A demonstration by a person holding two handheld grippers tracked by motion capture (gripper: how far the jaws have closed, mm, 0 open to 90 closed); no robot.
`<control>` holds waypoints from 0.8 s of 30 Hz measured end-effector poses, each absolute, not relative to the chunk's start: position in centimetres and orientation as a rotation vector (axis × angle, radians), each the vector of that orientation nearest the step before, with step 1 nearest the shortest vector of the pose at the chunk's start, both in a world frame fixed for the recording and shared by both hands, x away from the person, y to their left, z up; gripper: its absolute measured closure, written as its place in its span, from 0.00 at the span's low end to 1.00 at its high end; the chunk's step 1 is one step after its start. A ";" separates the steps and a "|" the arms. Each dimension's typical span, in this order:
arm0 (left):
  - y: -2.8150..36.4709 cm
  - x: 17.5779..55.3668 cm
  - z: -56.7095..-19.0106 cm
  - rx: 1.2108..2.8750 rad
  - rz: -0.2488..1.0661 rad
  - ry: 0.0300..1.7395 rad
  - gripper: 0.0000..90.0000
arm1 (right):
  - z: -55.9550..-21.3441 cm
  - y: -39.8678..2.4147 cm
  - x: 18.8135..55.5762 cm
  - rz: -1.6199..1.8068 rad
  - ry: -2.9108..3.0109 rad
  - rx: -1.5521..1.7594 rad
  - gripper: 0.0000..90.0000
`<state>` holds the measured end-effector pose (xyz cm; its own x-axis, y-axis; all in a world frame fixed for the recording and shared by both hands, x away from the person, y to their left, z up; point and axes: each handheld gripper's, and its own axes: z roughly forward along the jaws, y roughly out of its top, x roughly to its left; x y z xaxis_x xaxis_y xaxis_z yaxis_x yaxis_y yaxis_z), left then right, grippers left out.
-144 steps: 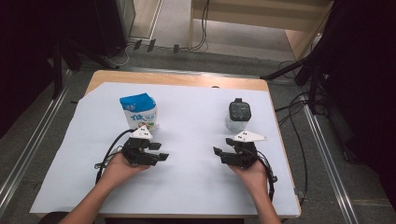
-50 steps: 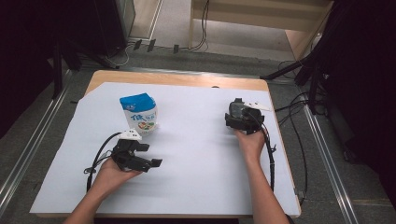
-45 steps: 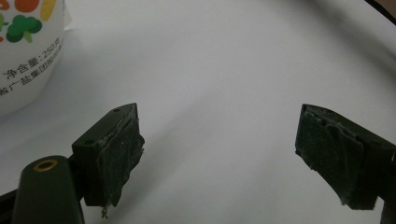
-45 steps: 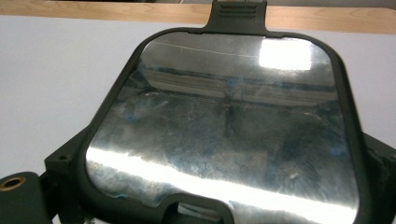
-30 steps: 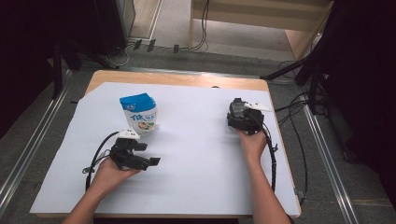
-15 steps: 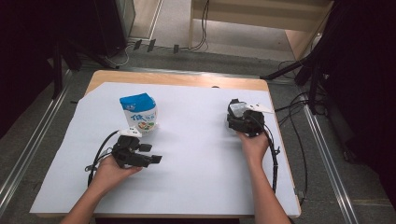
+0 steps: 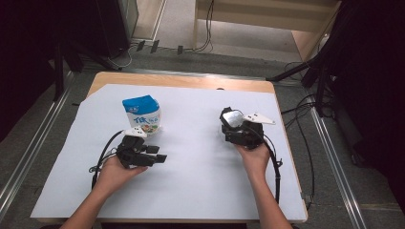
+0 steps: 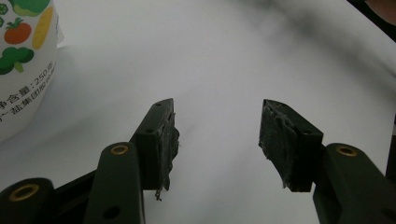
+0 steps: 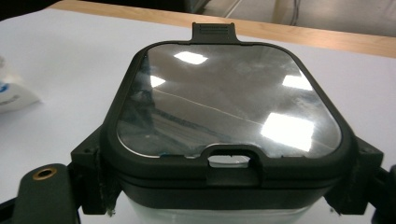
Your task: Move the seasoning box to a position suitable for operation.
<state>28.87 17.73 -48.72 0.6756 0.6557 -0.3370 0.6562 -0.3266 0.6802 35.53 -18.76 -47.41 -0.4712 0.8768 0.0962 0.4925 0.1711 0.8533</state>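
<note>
A blue and white carton [image 7: 142, 114] printed with vegetables stands on the white sheet at the back left; its side shows in the left gripper view [image 8: 23, 60]. Just in front of it and to its right, my left gripper [image 7: 160, 153] rests low over the sheet. Its jaws [image 8: 217, 135] have just been closing, stand apart and have nothing between them. My right gripper [image 7: 234, 128] is shut on a clear container with a black-rimmed see-through lid [image 7: 232, 118], held right of centre. In the right gripper view the lid [image 9: 229, 102] lies between the pads [image 9: 88, 182].
The white sheet [image 7: 200, 181] covers most of the wooden table [image 7: 181, 81], whose far edge stays bare. Cables trail from both grippers along the forearms. Metal rails [image 7: 28, 157] run beside the table on both sides.
The right gripper has carried the container a little left and toward the person. The left gripper's jaws have narrowed while that hand stayed put.
</note>
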 end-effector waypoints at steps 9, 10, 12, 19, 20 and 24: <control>17.5 29.3 -48.7 2.041 0.002 1.009 0.50 | -47.9 -15.8 34.0 1.265 2.119 1.212 0.18; 17.5 29.3 -48.7 2.041 0.003 1.006 0.50 | -47.9 -15.5 33.8 1.268 2.131 1.200 0.18; 17.5 29.4 -48.7 2.041 0.004 1.005 0.49 | -48.0 -14.8 33.6 1.282 2.144 1.185 0.18; 17.6 29.4 -48.6 2.036 0.007 1.009 0.49 | -48.4 -12.5 32.9 1.317 2.211 1.122 0.18; 17.6 29.4 -48.6 2.036 0.012 1.008 0.49 | -48.6 -12.1 32.8 1.311 2.219 1.107 0.18; 17.8 29.3 -48.5 2.041 0.020 1.007 0.49 | -49.4 -10.8 32.6 1.299 2.264 1.079 0.18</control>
